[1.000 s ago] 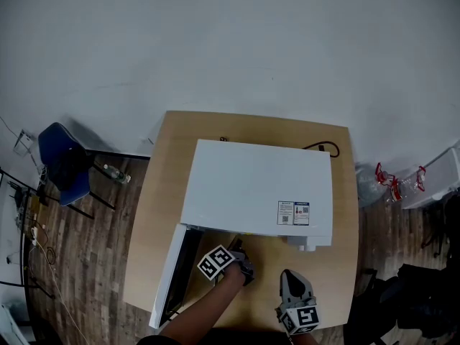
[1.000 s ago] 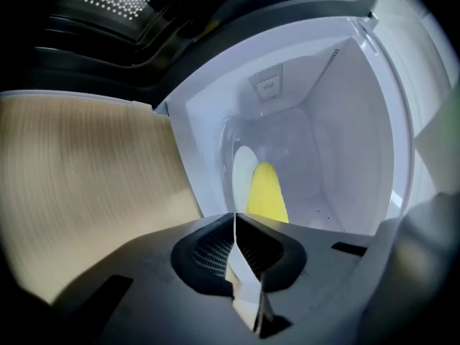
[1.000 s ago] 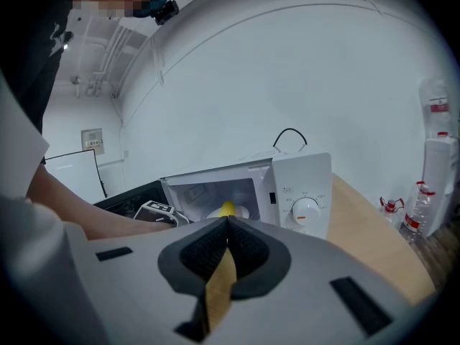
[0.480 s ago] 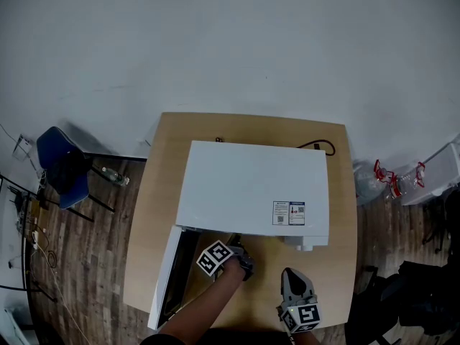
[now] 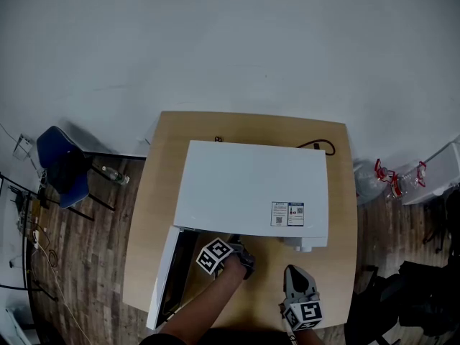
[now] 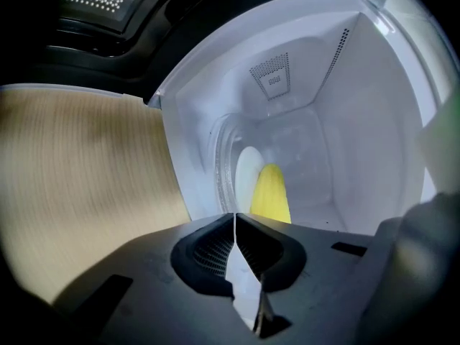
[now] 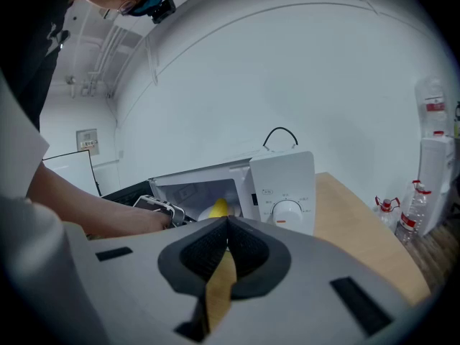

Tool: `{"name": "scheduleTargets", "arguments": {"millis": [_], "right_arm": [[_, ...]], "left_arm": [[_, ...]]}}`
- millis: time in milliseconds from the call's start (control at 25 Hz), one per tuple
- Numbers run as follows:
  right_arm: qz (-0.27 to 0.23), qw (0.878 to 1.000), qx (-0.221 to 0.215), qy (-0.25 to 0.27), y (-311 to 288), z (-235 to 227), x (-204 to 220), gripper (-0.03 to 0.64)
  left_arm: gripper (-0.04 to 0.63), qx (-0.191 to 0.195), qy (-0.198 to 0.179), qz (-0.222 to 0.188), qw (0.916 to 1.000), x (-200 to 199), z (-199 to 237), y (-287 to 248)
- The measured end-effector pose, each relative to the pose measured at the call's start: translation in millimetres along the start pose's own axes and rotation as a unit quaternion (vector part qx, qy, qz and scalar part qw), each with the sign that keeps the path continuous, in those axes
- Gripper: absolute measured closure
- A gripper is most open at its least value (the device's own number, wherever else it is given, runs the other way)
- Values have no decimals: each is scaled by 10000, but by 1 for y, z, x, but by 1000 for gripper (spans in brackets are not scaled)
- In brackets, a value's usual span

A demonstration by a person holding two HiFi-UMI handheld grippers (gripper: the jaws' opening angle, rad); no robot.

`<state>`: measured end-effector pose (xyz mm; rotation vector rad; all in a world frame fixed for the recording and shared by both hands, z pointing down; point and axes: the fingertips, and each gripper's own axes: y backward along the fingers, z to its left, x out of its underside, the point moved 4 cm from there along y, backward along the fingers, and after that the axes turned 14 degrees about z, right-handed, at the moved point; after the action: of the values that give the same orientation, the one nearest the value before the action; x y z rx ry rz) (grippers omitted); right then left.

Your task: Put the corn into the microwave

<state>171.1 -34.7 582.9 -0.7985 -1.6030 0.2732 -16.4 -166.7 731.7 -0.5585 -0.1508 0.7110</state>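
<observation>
On the head view, a pale wooden surface [image 5: 154,214] stands against a white wall [image 5: 230,42] on a dark plank floor [image 5: 86,264], with a blue chair [image 5: 63,162] to its left and red-capped bottles [image 5: 392,182] to its right. A white microwave [image 5: 244,185] fills most of the surface, its door [image 5: 164,279] swung open at the near left corner and a black cable [image 5: 321,146] looping behind it. A sticker [image 5: 288,213] on its top carries print too small to read. The left hand-held gripper [image 5: 237,246] reaches to the open front, while the right hand-held gripper [image 5: 293,272] rests well apart, near the surface's front edge. From the left gripper view, the jaws are pressed together with nothing between them. The yellow corn [image 6: 270,192] lies inside the white cavity just beyond their tips; whether it touches them cannot be told. From the right gripper view, these jaws are also closed and empty. The corn shows inside the cavity well ahead of them, the person's arm [image 7: 93,210] reaches towards the opening, and the control panel [image 7: 284,185] with its round dial [image 7: 287,210] bears writing too fine to read.
</observation>
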Motion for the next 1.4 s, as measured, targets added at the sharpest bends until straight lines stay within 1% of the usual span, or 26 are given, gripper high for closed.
{"name": "scheduleTargets", "arguments": {"millis": [160,320,400,560,720,800,960,1160,1280,1400], "right_arm": [[68,9999,-27,-69,-1,-2,4,557],[109,9999,-30,-111,-1,-3,8,557],[106,9999,-22,-89,-1,-3,8,557],[92,10000,3,-25,1,-1,8,557],[-37,10000,65,3,8,1,1,557],[-97,9999,96,20,13,4,1,557],[-224,9996,179,42,32,17,1,557],[-356,9987,355,-25,55,38,6,557],[-477,9983,331,30,71,58,8,557],[-628,9977,188,145,90,85,14,557]], "left_arm": [[575,-174,70,152,9997,0,-3,-3],[575,-213,51,270,9994,3,-5,-6],[575,-181,7,272,9995,3,-5,-7],[575,-33,-233,311,9992,4,-4,-4],[575,153,-414,392,9983,9,-6,11],[575,234,-636,453,9967,14,-10,23],[575,348,-1272,552,9897,32,-18,63],[575,535,-1707,617,9819,56,-24,117],[575,723,-2065,695,9733,75,-31,149],[575,933,-2492,692,9615,95,-39,185]]}}
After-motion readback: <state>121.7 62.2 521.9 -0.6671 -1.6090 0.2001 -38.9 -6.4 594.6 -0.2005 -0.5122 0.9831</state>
